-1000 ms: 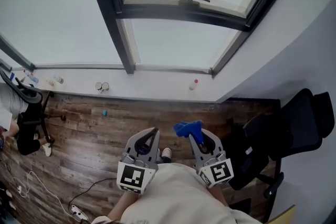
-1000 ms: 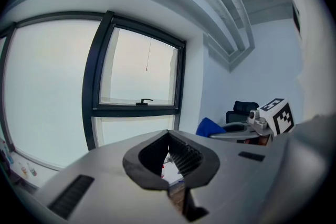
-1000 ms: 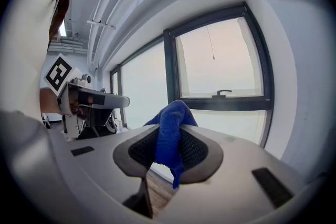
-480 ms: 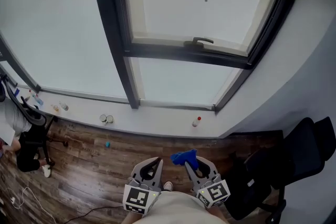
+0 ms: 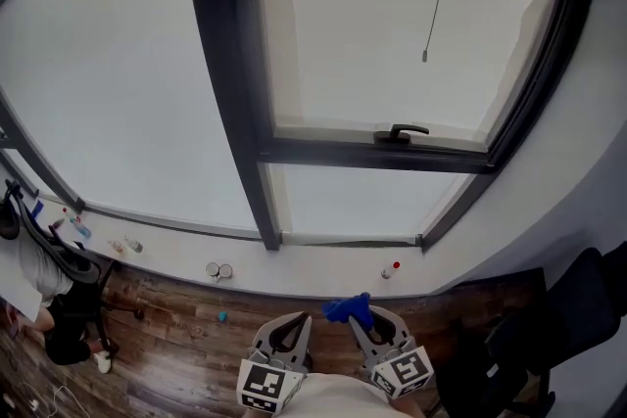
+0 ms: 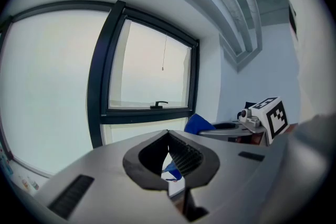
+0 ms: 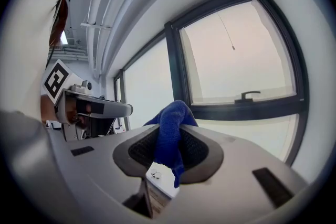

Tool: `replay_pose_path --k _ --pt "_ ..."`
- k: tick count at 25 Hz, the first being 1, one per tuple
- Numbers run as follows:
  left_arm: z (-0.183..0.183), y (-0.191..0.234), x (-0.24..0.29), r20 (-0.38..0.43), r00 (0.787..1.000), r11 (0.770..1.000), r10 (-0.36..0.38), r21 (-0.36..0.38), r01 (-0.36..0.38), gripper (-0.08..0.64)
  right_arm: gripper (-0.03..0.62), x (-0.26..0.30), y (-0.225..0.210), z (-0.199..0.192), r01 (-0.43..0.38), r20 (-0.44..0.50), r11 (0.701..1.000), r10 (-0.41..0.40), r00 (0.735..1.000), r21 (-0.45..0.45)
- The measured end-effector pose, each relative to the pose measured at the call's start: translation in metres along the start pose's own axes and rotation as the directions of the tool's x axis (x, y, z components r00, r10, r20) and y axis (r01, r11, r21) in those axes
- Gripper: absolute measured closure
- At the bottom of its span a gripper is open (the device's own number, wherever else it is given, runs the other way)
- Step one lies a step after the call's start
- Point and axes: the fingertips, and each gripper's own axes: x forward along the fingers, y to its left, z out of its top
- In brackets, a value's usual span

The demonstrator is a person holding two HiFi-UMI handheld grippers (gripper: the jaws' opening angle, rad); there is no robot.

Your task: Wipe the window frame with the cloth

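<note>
While the dark window frame (image 5: 233,64) fills most of the head view, with its upright bar and the crossbar under the opening pane, nothing is touching it, so I judge that wiping has not begun and the step in hand is bringing the cloth up to it. Below it runs the white sill (image 5: 313,271). Both tools hang low by the person's body, well apart from the frame. The right gripper (image 5: 364,320) is clamped on the blue cloth (image 7: 170,128), which bunches above its jaws with a tail hanging below. The left gripper (image 6: 169,157) has its jaw tips together, with nothing between them. Next, the right one must lift and press the bunched cloth flat against a bar, probably clear of the small window handle (image 5: 402,131).
</note>
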Motion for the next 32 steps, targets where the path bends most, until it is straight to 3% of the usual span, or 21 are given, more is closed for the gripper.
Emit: replay_pose_path --k 3,7,15,19,24,27,32 --pt "0.009 0.034 0.006 0.017 1.000 1.000 -0.001 0.018 0.001 0.551 0.489 0.035 0.007 0.005 0.004 -0.002 0.999 -0.004 1.000 -0.038" --pt "0.010 0.072 0.008 0.018 1.000 0.999 0.023 0.024 -0.023 0.551 0.489 0.070 0.016 0.004 -0.003 -0.006 1.000 0.003 1.000 -0.021" --pt "0.005 0.112 0.024 -0.007 0.999 0.999 0.031 -0.029 -0.031 0.551 0.489 0.108 0.009 0.012 0.004 -0.042 0.999 -0.006 0.999 -0.037" --pt "0.006 0.111 0.046 -0.001 1.000 1.000 -0.005 -0.022 0.004 0.551 0.489 0.117 -0.008 0.007 0.018 -0.069 1.000 -0.020 0.997 -0.020" --pt "0.014 0.119 0.080 0.001 1.000 0.999 0.011 -0.043 -0.011 0.551 0.489 0.139 -0.038 0.009 -0.002 -0.063 1.000 0.001 0.998 -0.009" --pt "0.032 0.131 0.104 -0.011 1.000 0.999 0.026 -0.047 -0.026 0.551 0.489 0.161 -0.062 0.026 -0.020 -0.040 1.000 0.020 0.999 -0.011" --pt "0.071 0.142 0.144 0.043 0.998 0.998 0.048 -0.031 -0.046 0.551 0.489 0.194 -0.104 0.055 -0.056 -0.025 0.997 0.054 0.998 -0.061"
